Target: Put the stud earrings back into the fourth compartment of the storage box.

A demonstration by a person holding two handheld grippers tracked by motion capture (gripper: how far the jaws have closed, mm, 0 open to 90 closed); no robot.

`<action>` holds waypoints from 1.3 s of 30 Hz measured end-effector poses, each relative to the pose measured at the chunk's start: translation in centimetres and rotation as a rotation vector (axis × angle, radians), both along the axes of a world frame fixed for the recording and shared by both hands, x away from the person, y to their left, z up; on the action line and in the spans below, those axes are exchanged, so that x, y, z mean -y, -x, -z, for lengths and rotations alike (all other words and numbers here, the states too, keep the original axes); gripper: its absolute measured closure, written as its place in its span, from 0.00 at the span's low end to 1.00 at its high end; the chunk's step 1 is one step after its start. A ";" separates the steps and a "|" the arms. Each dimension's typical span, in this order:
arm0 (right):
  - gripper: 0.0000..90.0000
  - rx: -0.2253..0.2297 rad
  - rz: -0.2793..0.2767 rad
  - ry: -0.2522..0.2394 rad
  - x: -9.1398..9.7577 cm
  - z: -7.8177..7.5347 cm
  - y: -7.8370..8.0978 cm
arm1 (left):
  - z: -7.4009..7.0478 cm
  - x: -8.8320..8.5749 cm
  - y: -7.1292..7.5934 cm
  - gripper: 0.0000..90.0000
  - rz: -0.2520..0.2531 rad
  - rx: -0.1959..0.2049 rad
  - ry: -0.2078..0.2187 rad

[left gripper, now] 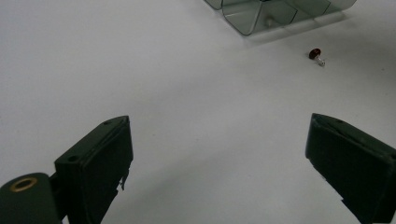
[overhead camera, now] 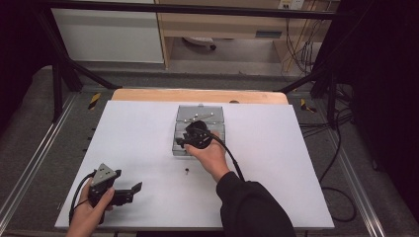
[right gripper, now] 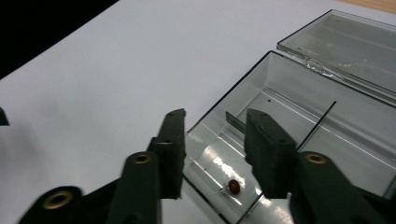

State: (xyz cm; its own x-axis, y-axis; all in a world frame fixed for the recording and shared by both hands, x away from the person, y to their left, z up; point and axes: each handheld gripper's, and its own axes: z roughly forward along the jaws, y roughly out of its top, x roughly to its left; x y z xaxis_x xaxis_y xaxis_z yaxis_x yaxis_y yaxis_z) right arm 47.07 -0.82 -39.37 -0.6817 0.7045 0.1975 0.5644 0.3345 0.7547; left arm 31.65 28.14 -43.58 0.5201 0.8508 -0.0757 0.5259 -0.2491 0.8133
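Red-headed screw [right gripper: 233,186] loose in clear box [right gripper: 280,79], right fingers [right gripper: 175,135] parted above.

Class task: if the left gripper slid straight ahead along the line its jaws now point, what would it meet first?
Bare white table at first for the left gripper; beyond, probably the clear plastic box, with the small red-capped part slightly off-line. Depth is uncertain.

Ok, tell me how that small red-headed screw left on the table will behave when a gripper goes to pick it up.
The screw lies on its side on the smooth white table, so it would likely roll or skid if nudged. It looks tiny beside the left gripper with its wide jaws, so probably light and easy to fumble. The round head may slip between flat pads.
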 end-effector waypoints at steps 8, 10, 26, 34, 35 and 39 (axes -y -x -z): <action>0.30 0.036 0.016 -0.002 0.4 -1.4 3.0 | 0.0 0.1 0.0 0.09 0.002 0.001 -0.001; 0.25 0.054 0.011 0.010 0.5 -1.4 3.8 | 0.0 0.1 0.0 0.09 0.002 0.001 0.000; 0.38 0.026 0.034 0.076 3.3 2.5 8.1 | 0.0 0.2 0.0 0.09 0.004 0.000 -0.006; 0.66 -0.067 0.009 0.056 2.1 4.8 7.5 | 0.0 0.1 0.0 0.09 0.002 0.000 -0.004; 0.68 -0.076 0.012 0.054 1.8 5.0 7.3 | 0.0 0.1 0.0 0.09 0.001 0.000 -0.002; 0.72 -0.085 0.012 0.064 1.3 5.5 7.1 | 0.0 0.1 0.0 0.09 0.003 0.000 -0.002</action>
